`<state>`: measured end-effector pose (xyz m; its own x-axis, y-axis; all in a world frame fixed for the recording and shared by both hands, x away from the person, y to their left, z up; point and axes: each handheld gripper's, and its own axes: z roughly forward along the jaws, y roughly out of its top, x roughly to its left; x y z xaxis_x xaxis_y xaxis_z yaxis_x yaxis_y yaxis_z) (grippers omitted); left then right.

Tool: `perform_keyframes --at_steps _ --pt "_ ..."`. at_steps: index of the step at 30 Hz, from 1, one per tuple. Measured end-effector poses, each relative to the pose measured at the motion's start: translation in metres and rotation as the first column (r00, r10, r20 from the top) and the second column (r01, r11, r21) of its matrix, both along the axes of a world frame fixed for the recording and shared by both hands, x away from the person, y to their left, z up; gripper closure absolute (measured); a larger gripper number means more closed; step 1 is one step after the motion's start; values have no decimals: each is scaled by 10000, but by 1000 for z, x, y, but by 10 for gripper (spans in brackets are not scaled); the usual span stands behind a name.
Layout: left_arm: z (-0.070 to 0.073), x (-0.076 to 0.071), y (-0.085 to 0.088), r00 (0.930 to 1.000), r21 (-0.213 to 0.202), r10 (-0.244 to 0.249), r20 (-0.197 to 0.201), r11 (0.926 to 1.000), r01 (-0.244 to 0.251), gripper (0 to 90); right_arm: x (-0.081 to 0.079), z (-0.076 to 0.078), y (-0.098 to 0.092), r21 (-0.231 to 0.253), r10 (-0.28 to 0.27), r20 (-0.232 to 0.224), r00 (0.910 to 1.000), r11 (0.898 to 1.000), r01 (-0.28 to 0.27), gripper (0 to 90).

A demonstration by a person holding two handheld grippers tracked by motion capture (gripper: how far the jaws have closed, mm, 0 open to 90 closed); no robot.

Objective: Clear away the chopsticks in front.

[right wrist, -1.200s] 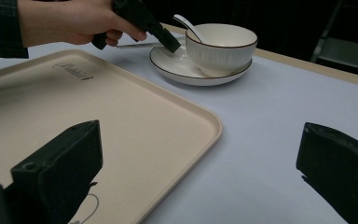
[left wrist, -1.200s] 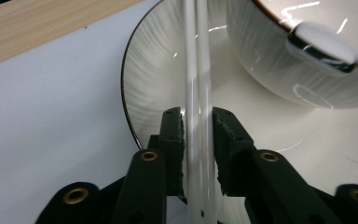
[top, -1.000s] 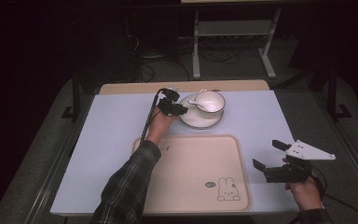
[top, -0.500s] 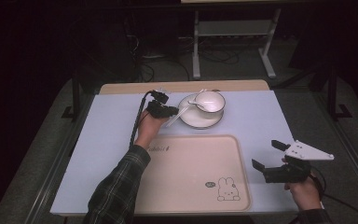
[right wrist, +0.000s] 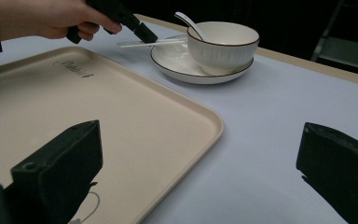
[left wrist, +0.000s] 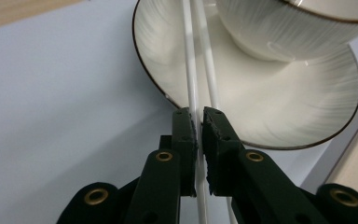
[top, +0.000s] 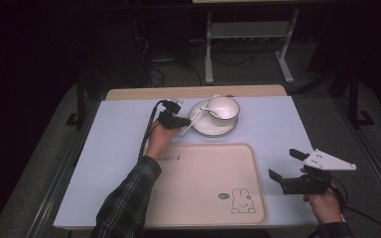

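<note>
Chopsticks (left wrist: pixel 192 70), thin, stiff, slick, lie across the saucer (left wrist: pixel 177 56) beside the bowl (top: pixel 223 108). Left gripper (left wrist: pixel 199 126) pinches one near its end; a light, firm hold there looks wise. Right gripper (top: pixel 293 166) gapes wide, empty, beside the tray (top: pixel 258 198).

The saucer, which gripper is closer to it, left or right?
Left. The left gripper sits at the saucer rim, its jaws closed on the chopsticks that lie across it. The right gripper is open, well off to the near right, beside the tray.
</note>
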<state>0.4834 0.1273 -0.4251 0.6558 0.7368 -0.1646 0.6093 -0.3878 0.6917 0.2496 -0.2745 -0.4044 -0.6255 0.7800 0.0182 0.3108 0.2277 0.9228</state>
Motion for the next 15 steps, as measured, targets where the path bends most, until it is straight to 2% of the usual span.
perform_keyframes --at_steps 5,15 --pt "-4 0 2 10000 37 11 -87 10000 -10 839 0 0 0 -10 -6 -3 10000 10000 6 0" --pt "-4 -1 2 10000 82 53 -64 10000 -53 853 0 0 0 -18 -5 -8 10000 10000 5 0"
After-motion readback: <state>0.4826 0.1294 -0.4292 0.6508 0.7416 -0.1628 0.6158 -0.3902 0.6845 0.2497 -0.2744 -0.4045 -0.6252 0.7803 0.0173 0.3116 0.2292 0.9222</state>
